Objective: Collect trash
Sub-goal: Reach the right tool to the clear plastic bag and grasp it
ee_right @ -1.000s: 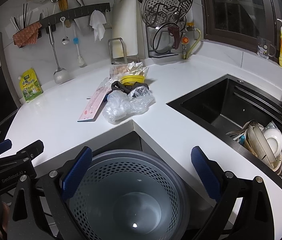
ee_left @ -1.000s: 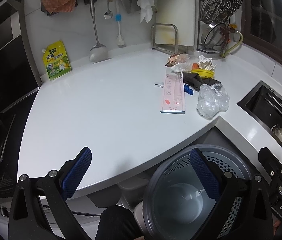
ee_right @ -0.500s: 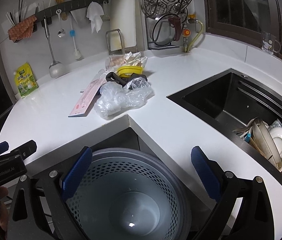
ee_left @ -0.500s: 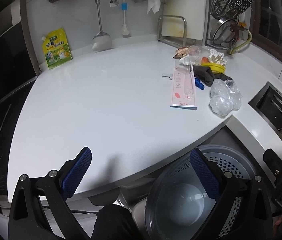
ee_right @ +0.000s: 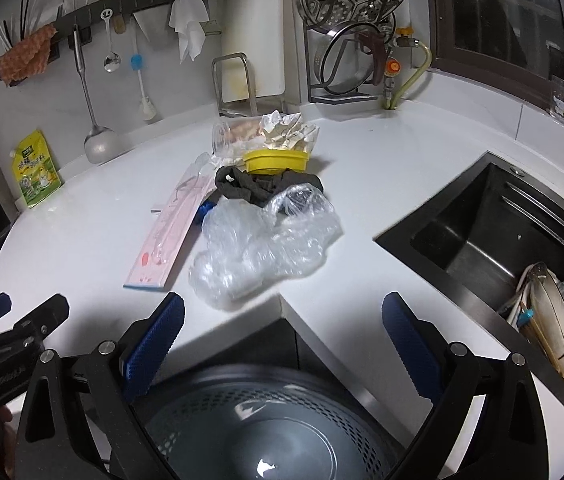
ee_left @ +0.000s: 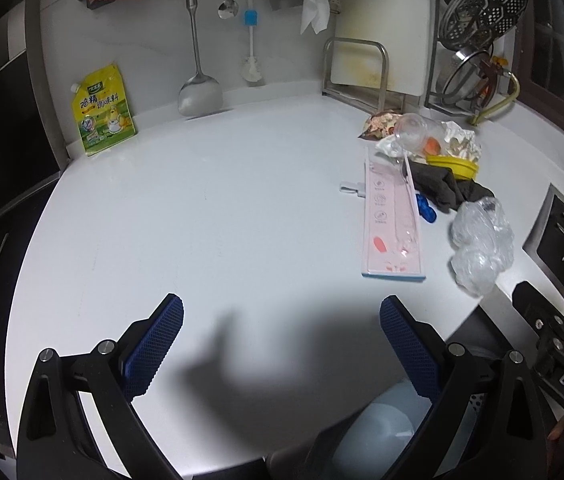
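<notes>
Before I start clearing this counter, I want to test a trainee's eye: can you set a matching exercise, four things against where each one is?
Things:
1. crumpled clear plastic bag
2. pink flat package
3. yellow seasoning pouch
4. perforated bin

Places:
A. leaning against the back wall, far left
B. below the countertop's inner corner
C. at the counter's inner corner, nearest the bin
D. lying flat, left of the plastic bag

Pairs: 1-C, 2-D, 3-A, 4-B
</notes>
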The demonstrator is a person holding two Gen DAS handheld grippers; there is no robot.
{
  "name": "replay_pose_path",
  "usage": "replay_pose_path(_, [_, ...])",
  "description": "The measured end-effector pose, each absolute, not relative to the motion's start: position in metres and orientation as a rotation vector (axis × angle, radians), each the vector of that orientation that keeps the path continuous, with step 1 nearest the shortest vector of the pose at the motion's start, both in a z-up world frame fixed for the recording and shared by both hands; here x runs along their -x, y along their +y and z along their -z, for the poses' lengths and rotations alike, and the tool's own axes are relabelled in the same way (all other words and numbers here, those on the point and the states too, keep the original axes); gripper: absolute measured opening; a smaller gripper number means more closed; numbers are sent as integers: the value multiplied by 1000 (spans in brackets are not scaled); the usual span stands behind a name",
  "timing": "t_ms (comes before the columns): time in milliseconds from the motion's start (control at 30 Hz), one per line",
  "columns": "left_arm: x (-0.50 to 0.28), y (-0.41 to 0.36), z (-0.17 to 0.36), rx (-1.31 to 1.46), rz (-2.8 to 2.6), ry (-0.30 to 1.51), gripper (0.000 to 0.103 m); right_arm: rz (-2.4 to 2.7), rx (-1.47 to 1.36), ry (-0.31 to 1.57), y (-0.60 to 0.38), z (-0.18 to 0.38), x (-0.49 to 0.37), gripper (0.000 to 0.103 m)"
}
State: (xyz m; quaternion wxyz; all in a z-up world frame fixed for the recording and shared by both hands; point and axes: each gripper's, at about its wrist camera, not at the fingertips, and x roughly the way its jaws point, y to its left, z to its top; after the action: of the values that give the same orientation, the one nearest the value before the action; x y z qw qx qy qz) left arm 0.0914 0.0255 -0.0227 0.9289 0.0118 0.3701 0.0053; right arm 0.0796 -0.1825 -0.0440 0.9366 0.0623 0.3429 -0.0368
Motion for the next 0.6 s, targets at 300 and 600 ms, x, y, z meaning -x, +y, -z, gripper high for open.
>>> replay_pose_path(300, [-105, 31, 31, -14, -4, 775, 97, 128, -121, 733, -171, 46, -129, 95])
replay_pose_path(600, [-110, 31, 36, -7, 5, 789, 97, 202, -78, 797, -163, 65, -157, 94])
